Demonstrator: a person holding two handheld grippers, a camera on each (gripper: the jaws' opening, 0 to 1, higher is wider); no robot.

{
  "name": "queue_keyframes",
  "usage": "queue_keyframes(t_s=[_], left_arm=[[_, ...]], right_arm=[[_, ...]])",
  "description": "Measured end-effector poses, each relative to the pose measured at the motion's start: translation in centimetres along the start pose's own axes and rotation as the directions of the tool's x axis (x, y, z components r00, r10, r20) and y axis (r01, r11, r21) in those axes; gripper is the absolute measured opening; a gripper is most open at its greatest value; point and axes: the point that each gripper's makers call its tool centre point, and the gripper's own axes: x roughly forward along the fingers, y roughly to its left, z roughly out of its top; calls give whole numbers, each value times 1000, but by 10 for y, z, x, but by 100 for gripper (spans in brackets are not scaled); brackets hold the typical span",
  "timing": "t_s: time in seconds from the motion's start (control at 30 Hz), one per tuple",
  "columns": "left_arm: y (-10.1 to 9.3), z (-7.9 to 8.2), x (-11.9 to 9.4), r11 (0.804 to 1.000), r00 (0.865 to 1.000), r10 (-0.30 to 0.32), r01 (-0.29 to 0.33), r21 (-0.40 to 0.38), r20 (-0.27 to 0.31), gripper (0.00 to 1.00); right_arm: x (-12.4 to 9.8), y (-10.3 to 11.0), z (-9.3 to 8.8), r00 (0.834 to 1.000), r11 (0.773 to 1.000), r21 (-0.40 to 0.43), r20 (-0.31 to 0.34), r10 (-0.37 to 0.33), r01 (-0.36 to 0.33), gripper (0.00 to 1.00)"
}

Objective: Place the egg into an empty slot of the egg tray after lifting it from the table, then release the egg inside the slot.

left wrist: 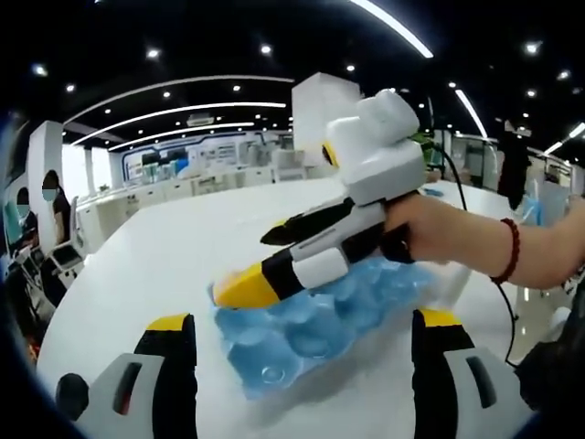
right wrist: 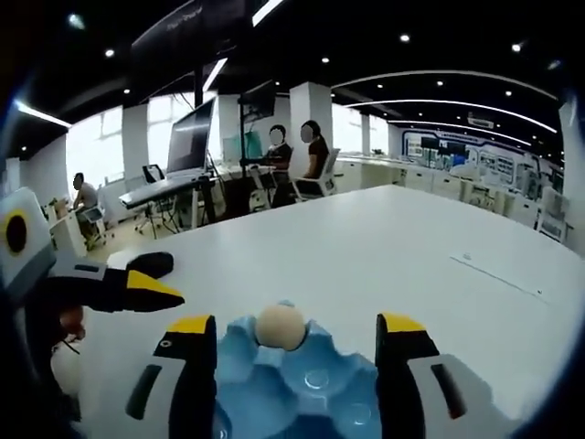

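Your egg (right wrist: 280, 326) sits in a far slot of the blue egg tray (right wrist: 315, 389), seen between the parted jaws of your right gripper (right wrist: 297, 352); nothing clamps it, so by my reading the release is done or all but done. The next move, as I judge it, calls for drawing that gripper back along its own line, keeping the jaws wide and clear of the shell.

The left gripper view gives what the right cannot: your right gripper (left wrist: 239, 286) from the side, held in your hand (left wrist: 430, 229), its yellow tips low over the egg tray (left wrist: 274, 352) on the white table (left wrist: 146, 256); the egg is hidden there. Your left gripper (left wrist: 304, 361) stands open and empty, just short of the tray.
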Motion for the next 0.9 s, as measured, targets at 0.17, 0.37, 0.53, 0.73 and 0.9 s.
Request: queue_keyframes(t_s=[0.17,0.37,0.53,0.73,0.9], left_arm=[[12,2,1,1000,1000,1,-1,-1,12,100],[14,6,1,1000,999,-2,2,-4,36,100],[12,6,1,1000,1000,1,-1,6,31,100],[14,11,-1,1000,998,10,-11,11,59,100],[-6,11,-8,1000,998,13,-13,8,61,100]], right_arm=[[-5,-3,-5,1000,1000,6,-15,-14,14,74],[-15,-8,-4,999,999,3,-7,-38,38,74],[-20,-12,-6,999,999,4,-6,-49,50,74],[-31,-21,-9,996,996,-7,0,-87,87,74],[-42,-24,-13,995,995,-1,-2,-99,99,74]])
